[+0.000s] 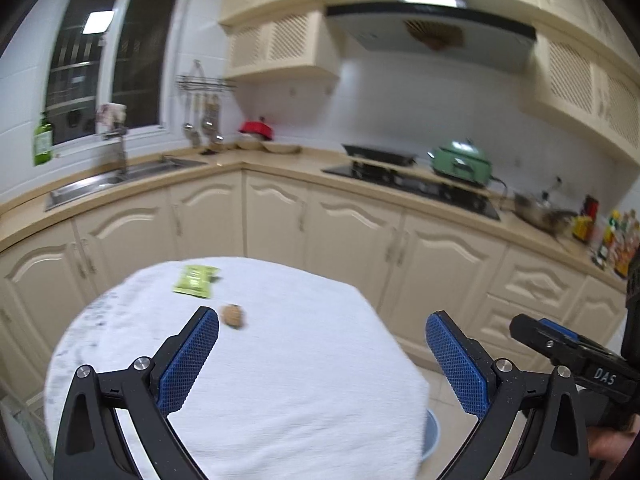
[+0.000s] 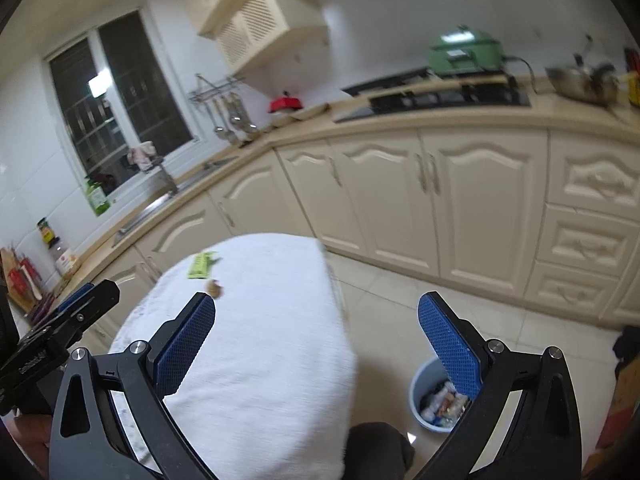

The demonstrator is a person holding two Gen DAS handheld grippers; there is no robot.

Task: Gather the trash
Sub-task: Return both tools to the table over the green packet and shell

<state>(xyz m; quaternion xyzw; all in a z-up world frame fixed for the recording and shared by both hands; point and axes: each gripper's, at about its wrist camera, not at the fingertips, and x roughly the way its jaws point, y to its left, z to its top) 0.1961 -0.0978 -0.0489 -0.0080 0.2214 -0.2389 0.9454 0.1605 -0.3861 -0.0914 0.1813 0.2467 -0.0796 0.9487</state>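
Both the left gripper (image 1: 322,332) and the right gripper (image 2: 316,320) are held wide open and empty above the white-covered surface (image 1: 304,380). Ahead of the left gripper's left finger, a brown scrap (image 1: 233,315) and, farther off, a green wrapper (image 1: 196,280) are seen. A blue bin (image 2: 420,384) with trash is seen on the floor under the right gripper's right finger.

cream cabinets (image 1: 276,216) line a corner kitchen with dark window (image 1: 116,52), white walls, tiled floor (image 2: 460,296).

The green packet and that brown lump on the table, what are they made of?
The green packet looks like thin printed plastic or foil, flat and slightly glossy. The brown lump looks dull and wrinkled, perhaps a nutshell or crumpled paper; the blur leaves it open.
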